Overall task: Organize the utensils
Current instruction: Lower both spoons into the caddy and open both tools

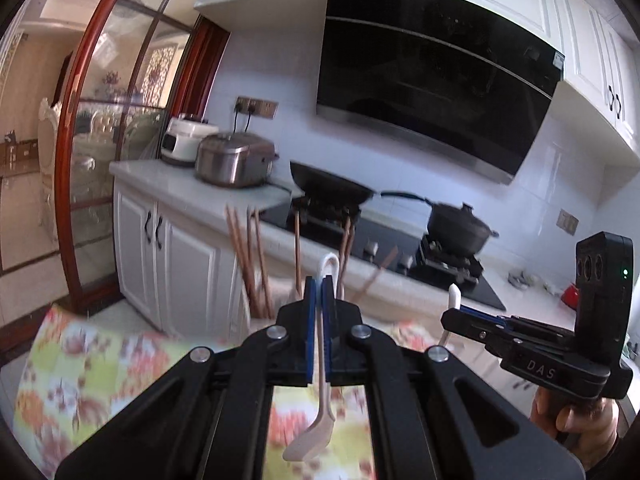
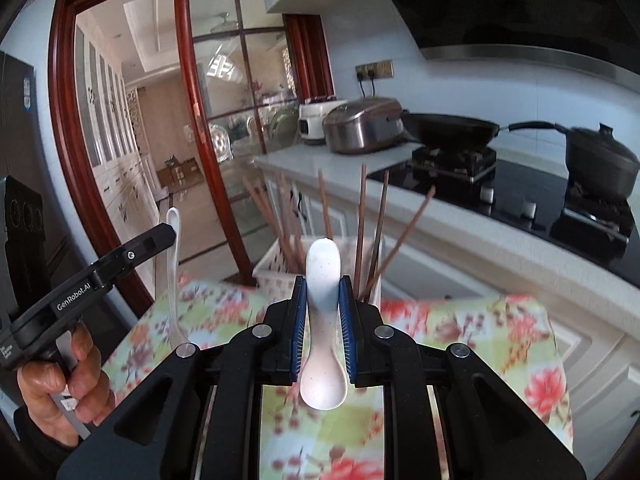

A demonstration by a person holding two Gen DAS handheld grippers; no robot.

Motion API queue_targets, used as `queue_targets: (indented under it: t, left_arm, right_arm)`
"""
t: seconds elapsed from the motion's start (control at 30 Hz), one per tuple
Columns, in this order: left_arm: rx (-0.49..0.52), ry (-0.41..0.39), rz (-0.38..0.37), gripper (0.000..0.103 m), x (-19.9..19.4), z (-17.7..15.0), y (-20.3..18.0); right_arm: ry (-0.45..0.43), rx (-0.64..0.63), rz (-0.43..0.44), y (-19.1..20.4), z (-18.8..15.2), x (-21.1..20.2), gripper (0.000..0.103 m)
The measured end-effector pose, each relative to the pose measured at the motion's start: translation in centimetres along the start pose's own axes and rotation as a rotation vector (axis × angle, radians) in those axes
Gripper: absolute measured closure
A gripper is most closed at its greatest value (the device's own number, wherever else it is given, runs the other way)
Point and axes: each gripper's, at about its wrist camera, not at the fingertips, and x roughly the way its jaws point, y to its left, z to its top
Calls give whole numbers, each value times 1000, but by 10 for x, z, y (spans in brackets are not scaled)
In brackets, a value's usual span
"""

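In the left wrist view my left gripper (image 1: 319, 286) is shut on a thin pale spoon (image 1: 310, 438), held edge-on with its bowl hanging below the pads and its hooked handle above. My right gripper (image 2: 322, 286) is shut on a white ceramic spoon (image 2: 323, 268), handle up and bowl towards the camera. Each gripper also shows in the other's view: the right gripper (image 1: 447, 316) at the right, the left gripper (image 2: 170, 235) at the left. Just beyond both stands a white basket (image 2: 276, 274) with several brown chopsticks (image 2: 362, 216) upright in it, on a floral tablecloth (image 2: 480, 340).
Behind the table runs a white counter (image 1: 168, 184) with a rice cooker (image 1: 234, 160), a wok (image 1: 332, 186) and a lidded black pot (image 1: 458, 228) on a black hob. A red-framed glass door (image 2: 208, 120) stands at the left. A person's hand (image 2: 60, 380) grips the left tool.
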Motion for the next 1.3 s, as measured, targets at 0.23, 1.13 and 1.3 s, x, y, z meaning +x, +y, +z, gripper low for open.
queue_targets:
  t: [0.23,1.13,1.3]
  left_arm:
    - [27,-46,25,100,63,50,-1]
    - [18,32,79,85,158,2,33]
    - [-6,10,70,85,138,1,37]
  right_arm:
    - [-65,-18,-20,-8,48,40,86]
    - [2,-30,-23,-19,30,124,83]
    - [-11,-2,-19,-22,31,110,82]
